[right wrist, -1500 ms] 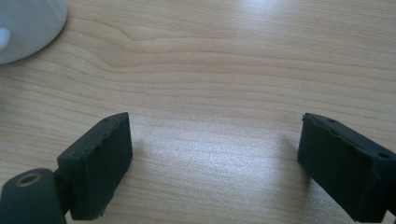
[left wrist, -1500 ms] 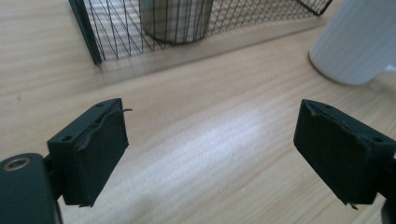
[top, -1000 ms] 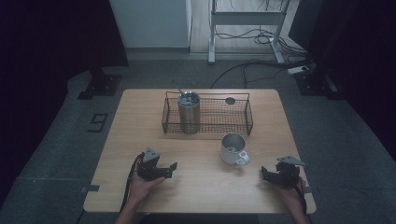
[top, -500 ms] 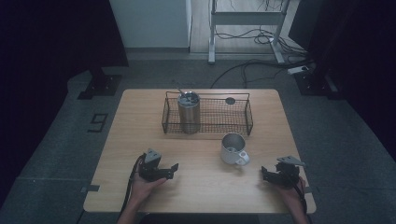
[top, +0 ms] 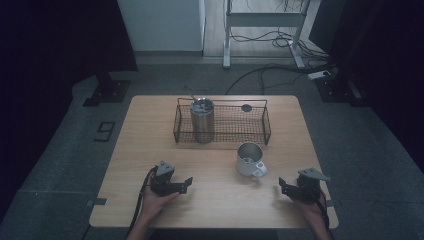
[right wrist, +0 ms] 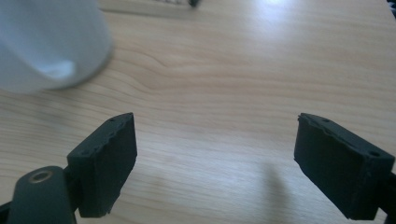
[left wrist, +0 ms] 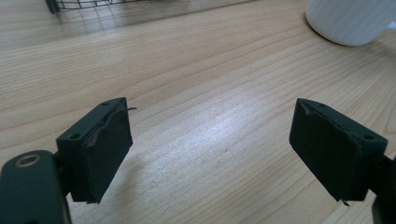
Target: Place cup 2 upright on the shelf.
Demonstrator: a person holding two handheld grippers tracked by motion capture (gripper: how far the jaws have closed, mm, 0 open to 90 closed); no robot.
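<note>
The white mug [top: 249, 159] stands upright on the wooden table [top: 150, 145], in the front-right part, just in front of the wire basket [top: 222, 122]. It is smooth and rounded, prob. ceramic or enamel, w/ a small handle turned toward the person's side. In the left gripper view the mug [left wrist: 350, 21] shows at top right as a plain white curved wall; in the right gripper view it [right wrist: 46, 44] is blurred at top left.

The left gripper [top: 181, 185] rests low over the table near the front-left, in the person's hand. Its jaws are black, blocky, w/ matte rubber-like pads [left wrist: 105, 149] that look worn at the edges. The jaws stand apart and nothing is between them, only bare wood.

The right gripper [top: 283, 185] is at the front-right, near the mug but apart from it. Its jaws have just been closing, yet a gap remains and they grasp nothing; the pads [right wrist: 109, 163] are the same black rough material.

The basket is a dark thin-wire grid, rectangular, at the back-centre of the table. In its left end stands a metal cylinder tumbler [top: 202, 120], brushed steel look. A small dark round thing [top: 246, 107] lies in the basket more to the right; I cannot tell what it is.

The table top is light wood w/ fine straight grain, slightly glossy.
</note>
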